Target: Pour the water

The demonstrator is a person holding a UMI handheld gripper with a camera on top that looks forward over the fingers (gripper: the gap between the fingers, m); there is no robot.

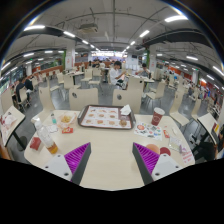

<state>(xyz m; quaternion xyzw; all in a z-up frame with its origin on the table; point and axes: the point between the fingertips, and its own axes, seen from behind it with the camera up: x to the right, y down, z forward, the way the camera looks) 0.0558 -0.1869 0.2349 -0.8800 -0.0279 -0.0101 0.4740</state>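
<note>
A clear water bottle [53, 123] with a light cap stands on the left part of the table [105, 150], beyond the left finger and near a glass of amber drink [52, 146] just this side of it. The gripper [113, 163] hangs above the near edge of the table with its fingers spread wide and nothing between them but bare tabletop; the pink pads [78, 158] face each other across the gap.

The table is pale beige and smooth. In its middle, well ahead of the fingers, lies a dark-rimmed tray [105, 117] holding rows of small round pastries. To the right of the tray stands a tall brownish cup [157, 116], and around it is a cluster of small dishes and containers [150, 133] that I cannot tell apart; one red item [165, 151] sits just beyond the right finger. A small bowl [67, 126] rests beside the bottle.

Beyond the table opens a large hall: grey floor, many tables and chairs [75, 80] spread far back, and long strip lights [150, 32] running across a dark ceiling. One or two people show in the distance, too small to describe.
</note>
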